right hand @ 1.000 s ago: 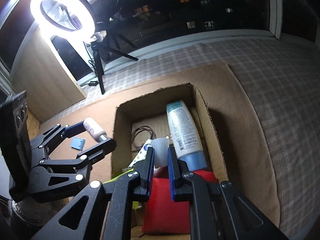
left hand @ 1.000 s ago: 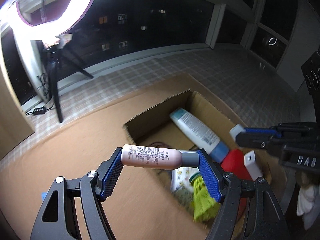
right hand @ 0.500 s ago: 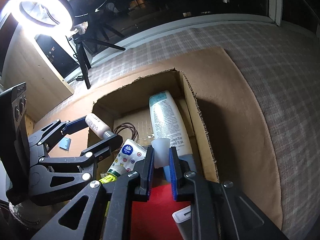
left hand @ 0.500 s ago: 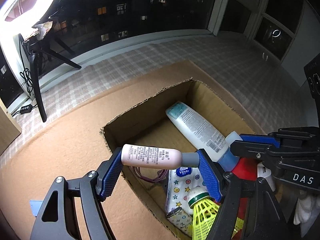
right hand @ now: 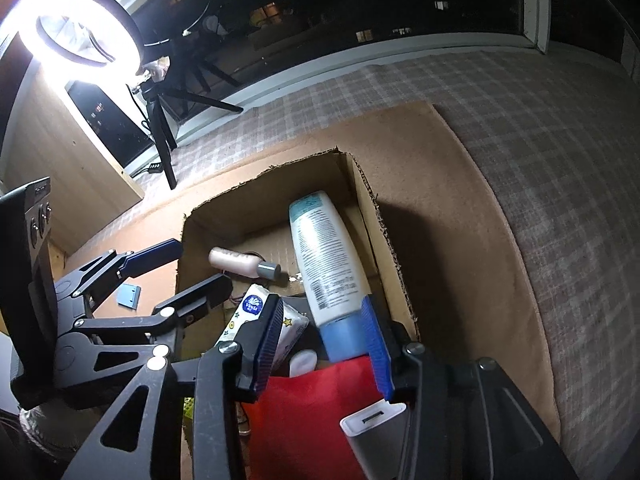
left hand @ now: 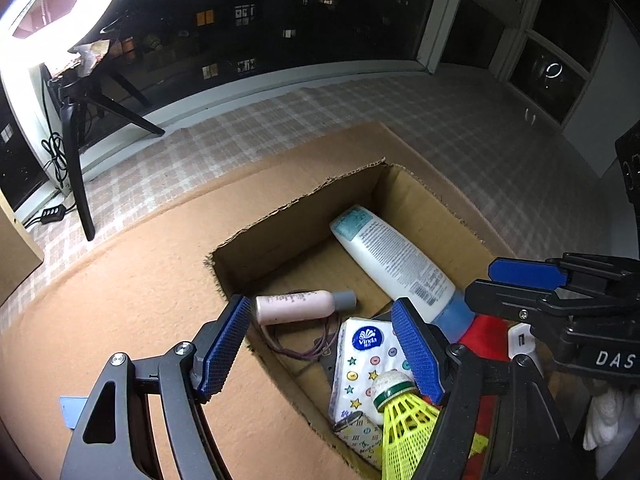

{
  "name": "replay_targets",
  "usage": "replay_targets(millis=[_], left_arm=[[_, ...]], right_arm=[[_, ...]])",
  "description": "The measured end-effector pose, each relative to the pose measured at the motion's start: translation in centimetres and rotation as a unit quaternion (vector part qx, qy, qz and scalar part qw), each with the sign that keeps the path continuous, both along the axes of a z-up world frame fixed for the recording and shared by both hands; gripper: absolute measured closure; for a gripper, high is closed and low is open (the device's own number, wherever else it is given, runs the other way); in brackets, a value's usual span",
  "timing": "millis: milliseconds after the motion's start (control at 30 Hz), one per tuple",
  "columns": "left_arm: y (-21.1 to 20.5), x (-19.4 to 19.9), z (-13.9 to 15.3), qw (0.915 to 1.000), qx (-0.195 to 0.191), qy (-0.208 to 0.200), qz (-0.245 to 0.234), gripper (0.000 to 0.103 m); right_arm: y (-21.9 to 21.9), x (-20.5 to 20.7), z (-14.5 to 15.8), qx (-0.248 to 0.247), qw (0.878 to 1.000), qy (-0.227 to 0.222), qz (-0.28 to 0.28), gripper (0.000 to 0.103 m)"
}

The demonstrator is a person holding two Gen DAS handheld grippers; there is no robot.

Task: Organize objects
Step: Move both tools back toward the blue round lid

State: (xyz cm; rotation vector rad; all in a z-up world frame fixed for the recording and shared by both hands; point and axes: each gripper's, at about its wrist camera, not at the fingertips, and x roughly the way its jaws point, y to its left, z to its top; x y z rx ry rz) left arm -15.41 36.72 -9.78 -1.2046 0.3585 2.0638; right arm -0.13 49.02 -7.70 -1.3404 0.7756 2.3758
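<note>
Hovering over the open brown cardboard box (left hand: 400, 184), your left gripper (left hand: 324, 344) stands wide and empty; the small pink bottle with grey cap (left hand: 298, 306) lies below its fingers. Your right gripper's (right hand: 320, 340) jaws are opening, and the small white cap (right hand: 303, 362) rests between them, freed to stay boxed.

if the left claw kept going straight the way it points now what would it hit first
Probably the small pink bottle lying in the cardboard box, just ahead between the open left claw tips. Depth is unclear; the hair tie beneath might come first.

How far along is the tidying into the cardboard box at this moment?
Mostly packed: the cardboard box holds the white bottle, pink bottle, tissue pack and shuttlecock. The left gripper is open and empty; the right gripper is opening with nothing gripped. Only a blue card lies outside.
</note>
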Motion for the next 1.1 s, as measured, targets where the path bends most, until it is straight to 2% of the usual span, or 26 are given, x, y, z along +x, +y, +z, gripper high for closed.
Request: replay_targets(millis=[300, 500, 667, 767, 900, 1100], left_arm=[[-5.3, 0.6, 2.9, 0.9993, 0.025, 0.013, 0.026, 0.027], [-12.8, 1.3, 5.2, 0.997, 0.036, 0.03, 0.062, 0.027], [-19.4, 1.9, 6.1, 0.9935, 0.042, 0.029, 0.102, 0.027], [-23.0, 2.4, 5.9, 0.9916, 0.036, 0.024, 0.122, 0.027], [-27.4, 3.2, 4.8, 0.9885, 0.032, 0.007, 0.148, 0.027], [-32.2, 5.4, 1.5, 0.983, 0.039, -0.035, 0.176, 0.027]], right_arm=[[-2.4, 0.3, 2.4, -0.005, 1.0, 0.025, 0.01, 0.065], [-5.6, -0.3, 4.0, -0.007, 0.999, 0.041, 0.035, 0.065], [-9.1, -1.0, 4.9, -0.019, 0.996, 0.052, 0.065, 0.065], [-11.7, -1.8, 5.1, -0.026, 0.994, 0.054, 0.091, 0.064], [-15.0, -2.9, 4.6, -0.05, 0.99, 0.051, 0.12, 0.057], [-19.8, -4.9, 2.1, -0.076, 0.985, 0.023, 0.153, 0.057]])
